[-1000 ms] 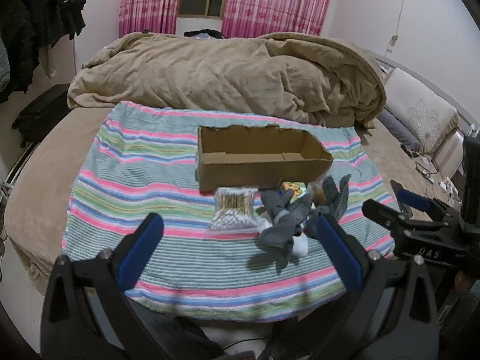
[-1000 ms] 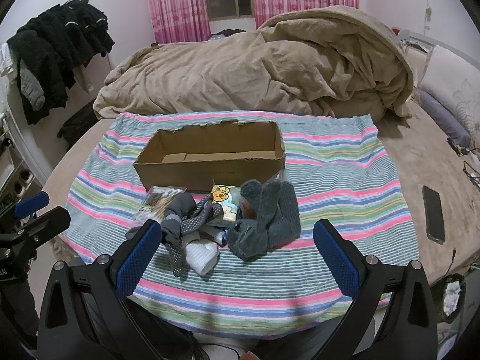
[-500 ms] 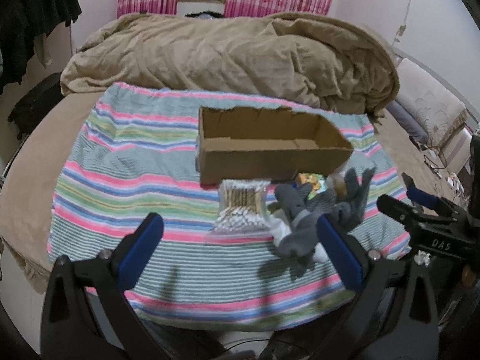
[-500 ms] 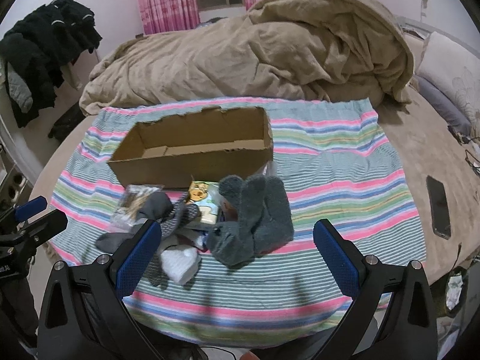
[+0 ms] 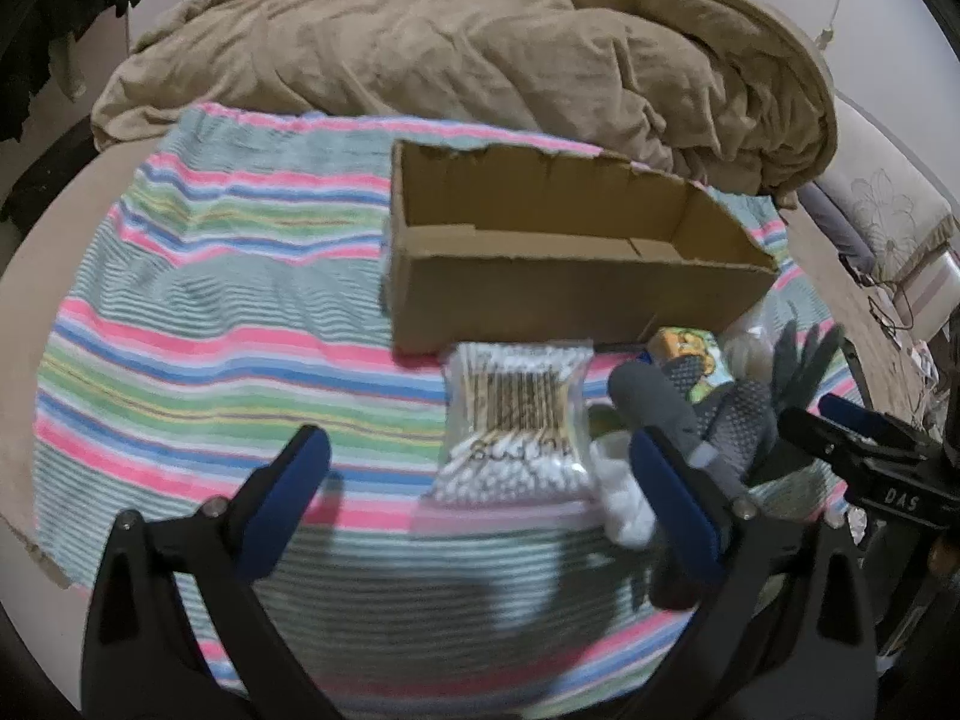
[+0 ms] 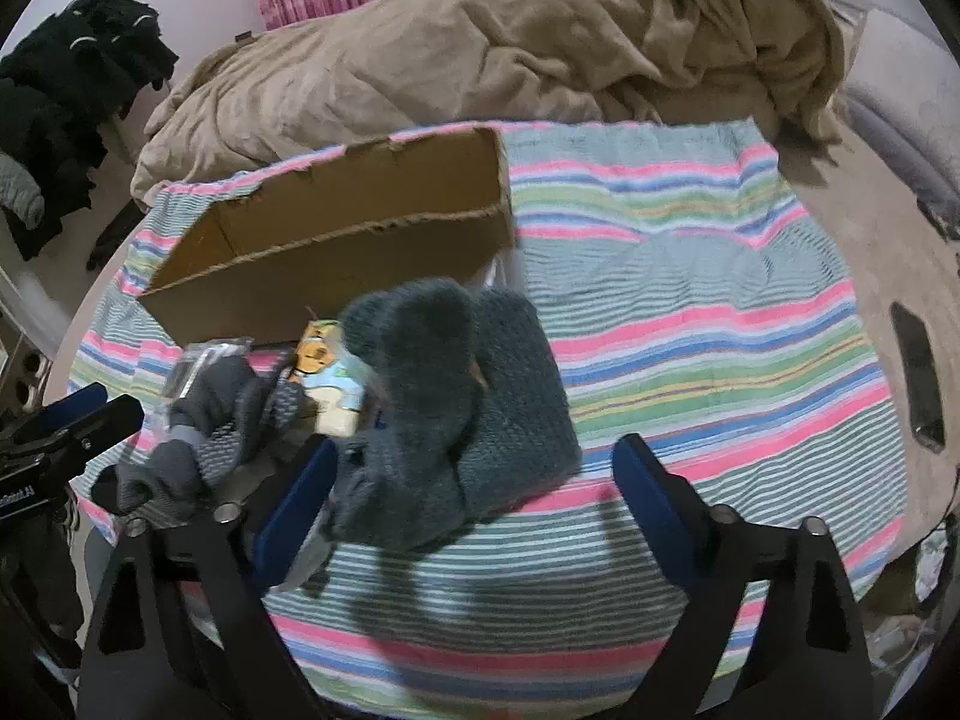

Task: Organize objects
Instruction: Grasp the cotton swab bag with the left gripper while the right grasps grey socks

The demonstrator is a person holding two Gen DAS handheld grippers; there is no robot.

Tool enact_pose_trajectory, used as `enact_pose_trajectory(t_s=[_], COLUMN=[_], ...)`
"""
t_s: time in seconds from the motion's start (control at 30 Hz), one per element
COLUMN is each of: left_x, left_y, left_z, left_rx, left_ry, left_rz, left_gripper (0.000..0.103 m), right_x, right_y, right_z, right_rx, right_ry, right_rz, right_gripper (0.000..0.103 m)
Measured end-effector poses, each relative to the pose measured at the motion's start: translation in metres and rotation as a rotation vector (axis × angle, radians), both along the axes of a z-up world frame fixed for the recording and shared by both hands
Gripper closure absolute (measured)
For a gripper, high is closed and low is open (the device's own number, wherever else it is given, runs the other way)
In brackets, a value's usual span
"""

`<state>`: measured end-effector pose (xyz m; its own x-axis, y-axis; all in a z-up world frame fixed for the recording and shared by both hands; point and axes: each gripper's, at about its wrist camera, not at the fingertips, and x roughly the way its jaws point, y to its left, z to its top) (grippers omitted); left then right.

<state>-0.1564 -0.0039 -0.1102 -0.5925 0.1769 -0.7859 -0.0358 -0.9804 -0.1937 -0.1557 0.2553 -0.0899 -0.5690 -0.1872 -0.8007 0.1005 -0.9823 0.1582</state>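
An open, empty cardboard box (image 5: 558, 276) (image 6: 336, 252) sits on a striped towel (image 5: 198, 324) (image 6: 690, 330) on the bed. In front of it lie a clear bag of cotton swabs (image 5: 519, 420), grey dotted socks (image 5: 714, 420) (image 6: 222, 420), a small cartoon-printed packet (image 5: 690, 348) (image 6: 330, 372) and thick dark grey knit socks (image 6: 462, 396). My left gripper (image 5: 480, 498) is open, just short of the swab bag. My right gripper (image 6: 474, 498) is open, its jaws on either side of the near end of the knit socks.
A rumpled tan duvet (image 5: 480, 60) (image 6: 480, 42) lies behind the box. A black phone (image 6: 915, 372) lies on the bed right of the towel. Pillows (image 5: 882, 210) are at the far right. Dark clothes (image 6: 66, 120) hang at the left.
Both grippers have moved forward and down towards the pile. The left has closed in on the swab bag, the right on the knit socks. Both stay open.
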Motion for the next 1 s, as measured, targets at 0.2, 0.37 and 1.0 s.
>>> enact_pose_trajectory(t_s=[0.2, 0.37, 1.0], left_x=[-0.020, -0.018, 0.031], left_y=[0.007, 0.014, -0.003], left_z=[-0.030, -0.037, 0.023], left_rx=[0.028, 0.045, 0.084], left_ry=[-0.068, -0.062, 0.048], left_rz=[-0.027, -0.061, -0.038], left_gripper=[0.031, 0.049, 0.058], right_x=[-0.008, -0.004, 0.025], right_y=[0.008, 0.008, 0.028], right_z=[-0.021, -0.030, 0.024], right_rx=[-0.093, -0.162, -0.180], right_ry=[-0.045, -0.038, 0.096], right_rz=[-0.004, 0.004, 0.032], right_gripper=[0.017, 0.033, 0.088])
